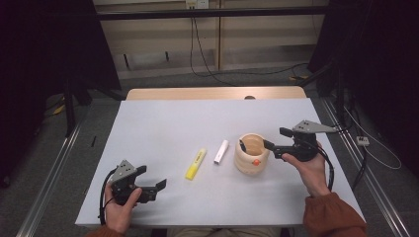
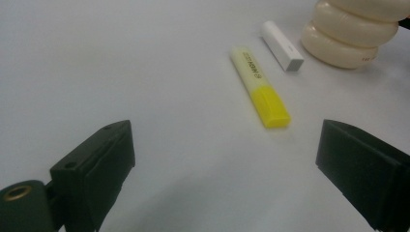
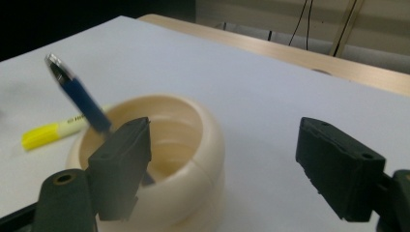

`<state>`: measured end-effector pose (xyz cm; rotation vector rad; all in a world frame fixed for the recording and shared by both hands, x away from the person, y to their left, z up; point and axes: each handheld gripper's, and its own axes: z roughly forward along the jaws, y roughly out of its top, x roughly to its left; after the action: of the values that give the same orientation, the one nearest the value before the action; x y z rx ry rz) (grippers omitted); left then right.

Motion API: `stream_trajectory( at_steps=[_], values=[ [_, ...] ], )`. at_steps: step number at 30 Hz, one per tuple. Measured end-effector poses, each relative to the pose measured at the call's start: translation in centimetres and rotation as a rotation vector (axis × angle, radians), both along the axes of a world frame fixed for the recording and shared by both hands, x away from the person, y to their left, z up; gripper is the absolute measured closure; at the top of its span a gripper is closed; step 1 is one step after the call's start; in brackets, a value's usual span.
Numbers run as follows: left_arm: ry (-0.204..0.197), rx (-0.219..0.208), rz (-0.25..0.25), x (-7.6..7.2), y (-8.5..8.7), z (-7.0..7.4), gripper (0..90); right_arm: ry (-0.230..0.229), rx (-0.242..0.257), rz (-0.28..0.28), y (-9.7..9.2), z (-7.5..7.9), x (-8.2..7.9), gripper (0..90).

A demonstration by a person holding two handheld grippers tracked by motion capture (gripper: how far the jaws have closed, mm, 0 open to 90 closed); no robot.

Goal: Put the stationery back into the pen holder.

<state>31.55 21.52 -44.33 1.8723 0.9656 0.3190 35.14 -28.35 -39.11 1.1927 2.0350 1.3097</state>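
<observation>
With the pen (image 3: 80,99) leaning in the cup (image 1: 251,154), my right gripper (image 1: 272,138) hangs beside the rim, fingers spread and empty. Highlighter (image 1: 195,163) and white stick (image 1: 221,151) lie on the worktop (image 1: 163,123) yet to go in; my left gripper (image 1: 150,177) waits spread, holding nothing.

The pen's (image 3: 80,99) lower end is hidden inside the cup (image 3: 193,159), behind a jaw. The cup's (image 2: 348,34) top is cut off; its small orange mark (image 1: 256,161) is perhaps a sticker.

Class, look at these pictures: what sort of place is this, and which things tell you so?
Probably a lab or recording workspace: a white table set between dark curtains, cables on the floor, and a person holding the left gripper and right gripper.
</observation>
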Motion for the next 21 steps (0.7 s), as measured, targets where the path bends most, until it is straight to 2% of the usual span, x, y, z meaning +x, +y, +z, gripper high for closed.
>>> stream_trajectory(
  at_steps=[6,9,12,14,21],
  values=[
    [-0.001,-0.004,0.005,0.1,0.2,0.1,6.6,0.028,-0.015,0.012,-0.7,-1.2,-1.6,21.9],
    [-0.004,-0.043,0.0,-0.2,0.1,0.4,7.1,0.036,-0.019,0.009,-1.0,-1.5,-2.4,20.0],
    [-0.022,-0.028,-0.033,-0.5,-0.4,0.7,7.1,0.048,-0.022,0.013,-1.2,-1.7,-3.1,19.3],
    [-0.031,-0.016,-0.038,-0.5,-0.7,0.8,7.1,0.052,-0.024,0.021,-1.2,-1.9,-3.6,19.2],
    [-0.032,0.002,-0.027,-0.4,-1.3,1.1,9.4,0.079,-0.027,0.021,-1.4,-2.9,-4.8,17.1]
  ],
)
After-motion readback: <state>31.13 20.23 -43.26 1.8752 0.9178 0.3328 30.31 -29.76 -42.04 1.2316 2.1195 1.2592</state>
